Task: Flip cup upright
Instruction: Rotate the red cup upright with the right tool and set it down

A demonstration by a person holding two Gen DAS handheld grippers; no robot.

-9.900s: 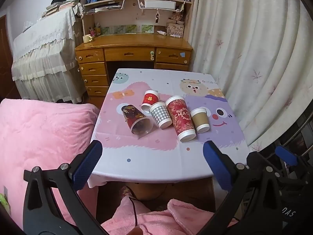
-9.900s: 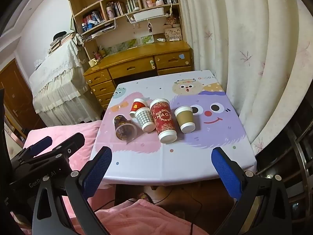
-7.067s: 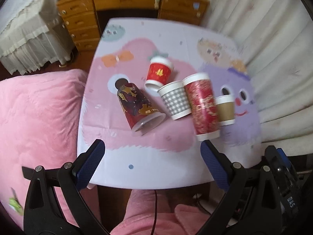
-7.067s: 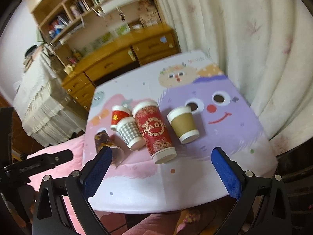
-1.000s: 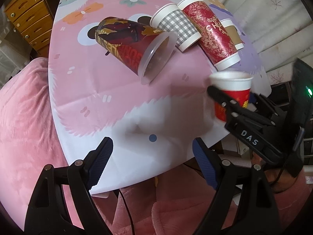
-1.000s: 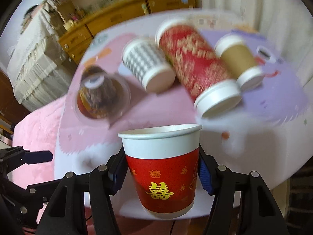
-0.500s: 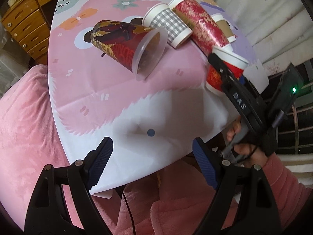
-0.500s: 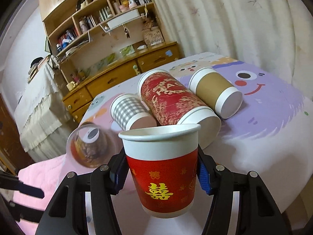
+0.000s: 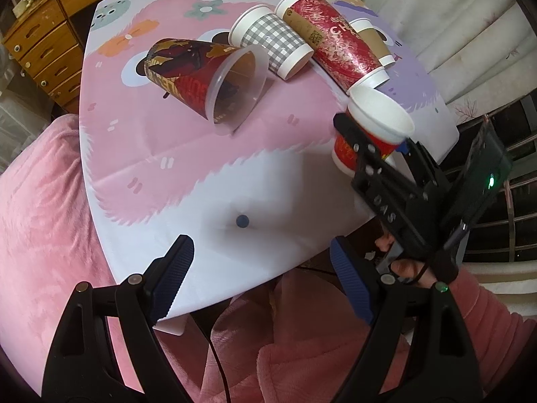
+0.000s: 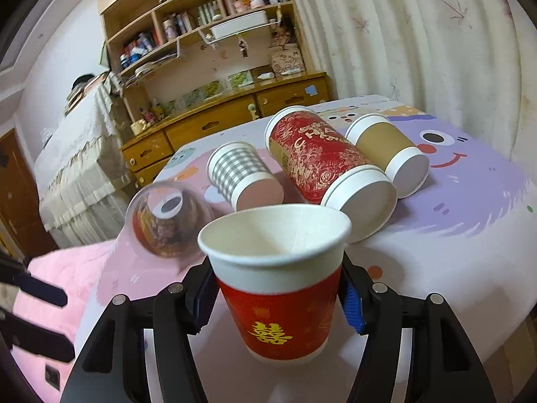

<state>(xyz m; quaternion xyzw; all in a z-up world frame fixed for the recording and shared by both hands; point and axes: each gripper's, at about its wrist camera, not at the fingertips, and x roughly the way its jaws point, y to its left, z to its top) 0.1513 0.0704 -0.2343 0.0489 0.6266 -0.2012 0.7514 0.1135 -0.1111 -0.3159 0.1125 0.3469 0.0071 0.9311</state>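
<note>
My right gripper is shut on a small red paper cup with a gold character, held upright, mouth up, its base at or just above the table near the front right edge. It also shows in the left wrist view with the right gripper around it. My left gripper is open and empty above the table's front edge. On their sides lie a clear plastic cup, a grey checked cup, a tall red cup and a brown cup.
The table has a pink, white and purple cartoon cloth. A pink blanket lies left of it. A wooden desk with shelves stands behind. A curtain hangs at the right.
The right gripper has lowered the small red cup toward the table near the front right edge and tipped so I see into its mouth. The left gripper barely moved.
</note>
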